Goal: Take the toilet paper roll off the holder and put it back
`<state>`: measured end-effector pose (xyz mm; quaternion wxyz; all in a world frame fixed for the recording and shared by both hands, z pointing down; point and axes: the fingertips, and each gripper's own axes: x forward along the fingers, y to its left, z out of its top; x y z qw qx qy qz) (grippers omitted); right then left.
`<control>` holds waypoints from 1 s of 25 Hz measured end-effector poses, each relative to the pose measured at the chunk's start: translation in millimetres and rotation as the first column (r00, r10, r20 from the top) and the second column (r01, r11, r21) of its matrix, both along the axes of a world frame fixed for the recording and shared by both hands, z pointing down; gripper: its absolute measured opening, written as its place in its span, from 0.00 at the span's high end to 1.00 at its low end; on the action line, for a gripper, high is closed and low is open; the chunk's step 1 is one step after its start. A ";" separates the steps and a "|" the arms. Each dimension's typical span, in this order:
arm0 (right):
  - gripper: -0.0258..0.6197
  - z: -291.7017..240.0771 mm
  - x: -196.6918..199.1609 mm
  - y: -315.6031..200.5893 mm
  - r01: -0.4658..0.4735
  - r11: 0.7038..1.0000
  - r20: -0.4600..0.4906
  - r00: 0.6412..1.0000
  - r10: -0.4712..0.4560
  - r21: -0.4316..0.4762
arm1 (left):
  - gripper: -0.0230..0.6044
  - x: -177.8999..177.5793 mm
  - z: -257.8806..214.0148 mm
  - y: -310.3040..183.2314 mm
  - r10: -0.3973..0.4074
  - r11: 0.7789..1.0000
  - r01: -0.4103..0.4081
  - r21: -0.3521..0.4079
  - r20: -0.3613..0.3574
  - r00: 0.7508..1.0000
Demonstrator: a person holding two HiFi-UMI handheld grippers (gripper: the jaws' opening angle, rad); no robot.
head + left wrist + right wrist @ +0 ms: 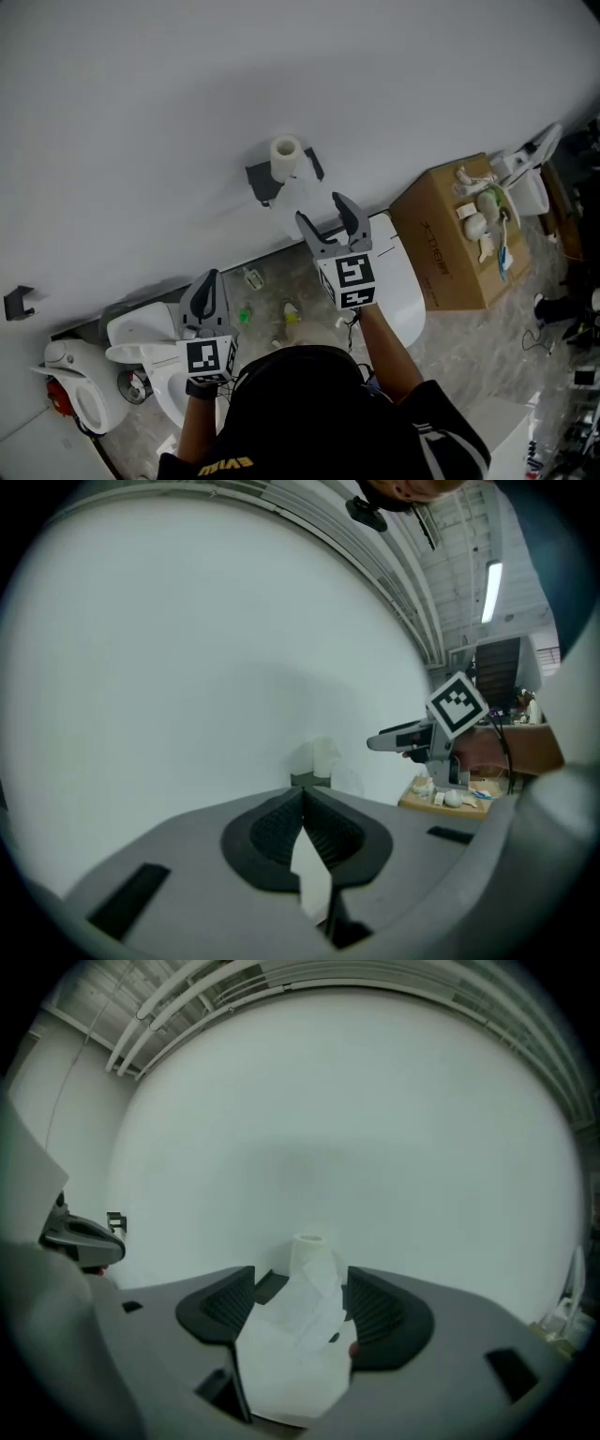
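The white toilet paper roll sits on a dark holder fixed to the white wall. My right gripper is open, a short way below and to the right of the roll, with its jaws pointed at it. In the right gripper view the roll stands upright straight ahead, framed by the open right gripper, and neither pad touches it. My left gripper hangs lower left, shut on nothing. In its own view the left gripper points at the wall, with the roll faint beyond.
A cardboard box with small items on top stands at the right. A white toilet lid lies under my right gripper, and more white toilets sit lower left. Small bottles stand on the floor, and a dark bracket is on the wall.
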<state>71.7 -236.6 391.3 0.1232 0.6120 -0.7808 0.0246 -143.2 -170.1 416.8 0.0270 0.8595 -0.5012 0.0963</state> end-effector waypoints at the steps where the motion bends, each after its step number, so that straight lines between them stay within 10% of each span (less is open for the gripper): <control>1: 0.48 -2.6 -2.2 15.6 -0.005 1.000 0.006 1.000 0.005 0.001 | 0.95 1.5 0.1 7.0 0.014 1.000 -0.014 -0.005 -0.010 1.000; 12: 0.51 -30.9 26.8 152.0 -0.177 0.984 -0.009 0.984 0.177 0.009 | 0.95 92.0 -28.8 60.1 0.361 0.930 -0.354 0.095 -0.076 0.929; 25: 0.56 -55.4 73.8 185.7 -0.189 0.981 0.060 0.981 0.186 0.052 | 0.95 150.9 -46.9 85.5 0.384 0.921 -0.376 0.105 -0.081 0.920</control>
